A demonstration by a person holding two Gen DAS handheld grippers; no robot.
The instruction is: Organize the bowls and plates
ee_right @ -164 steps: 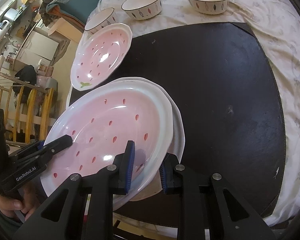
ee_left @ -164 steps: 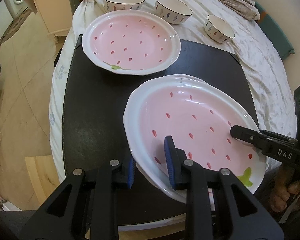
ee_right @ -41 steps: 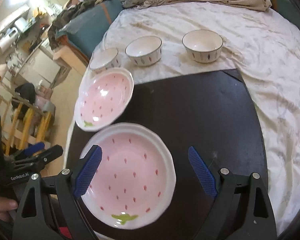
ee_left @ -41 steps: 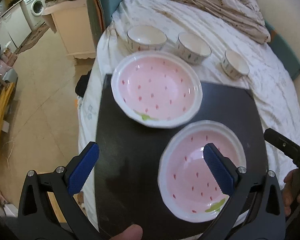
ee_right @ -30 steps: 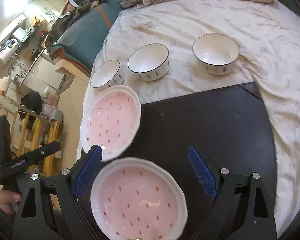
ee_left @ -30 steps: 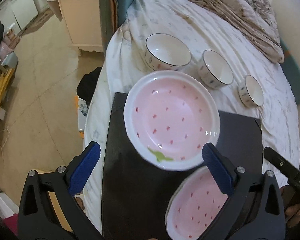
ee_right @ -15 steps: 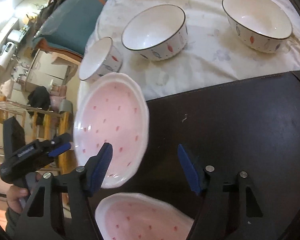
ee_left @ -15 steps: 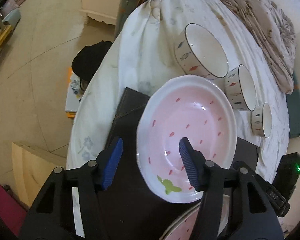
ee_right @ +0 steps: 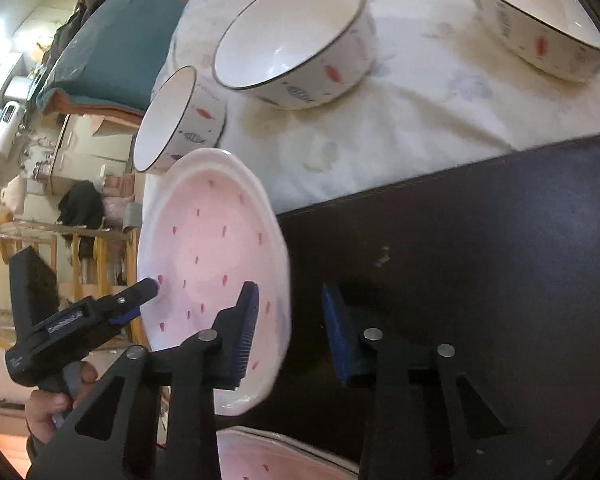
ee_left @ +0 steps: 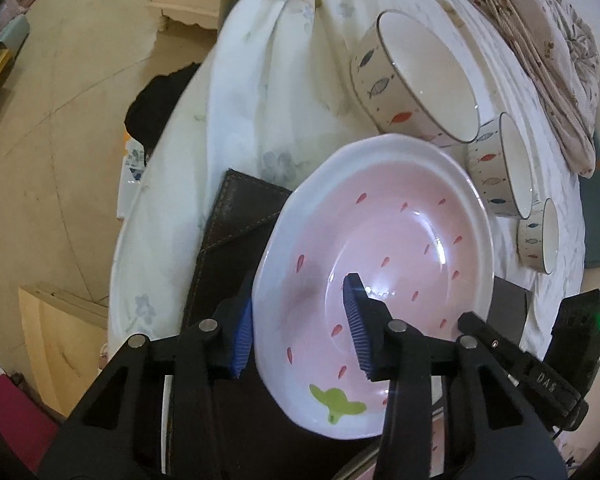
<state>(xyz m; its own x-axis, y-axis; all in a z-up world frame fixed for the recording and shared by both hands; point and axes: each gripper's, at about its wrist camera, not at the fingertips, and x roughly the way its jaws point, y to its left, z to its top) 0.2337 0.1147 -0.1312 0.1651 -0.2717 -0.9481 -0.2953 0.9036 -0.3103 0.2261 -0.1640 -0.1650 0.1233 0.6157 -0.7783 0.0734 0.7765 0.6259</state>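
The plate work looks partly done and the bowls untouched: a stacked pink plate point(ee_right: 284, 460) lies at the near edge of the dark mat point(ee_right: 480, 240), while the second pink plate point(ee_left: 380, 280) sits at the mat's far left corner, and three bowls stand apart on the white sheet point(ee_left: 260, 100) beyond it, the large bowl point(ee_left: 416, 80) on the left, the middle bowl point(ee_left: 500, 168) and the small bowl point(ee_left: 540, 240) to its right. The left gripper point(ee_left: 300, 332) straddles that plate's left rim, one blue pad outside and one over the pink well, with a gap I judge not yet closed to a grip. The right gripper point(ee_right: 290, 328) straddles the opposite rim the same way, jaws part open. What seems left is lifting this plate onto the near stack, then nesting the bowls. Compared with 5.5 seconds ago, both grippers have let go of the near plate, which now rests on its stack. Over the last second and a half their jaws, then spread wide and high above the mat, have narrowed and dropped to the far plate's edges.
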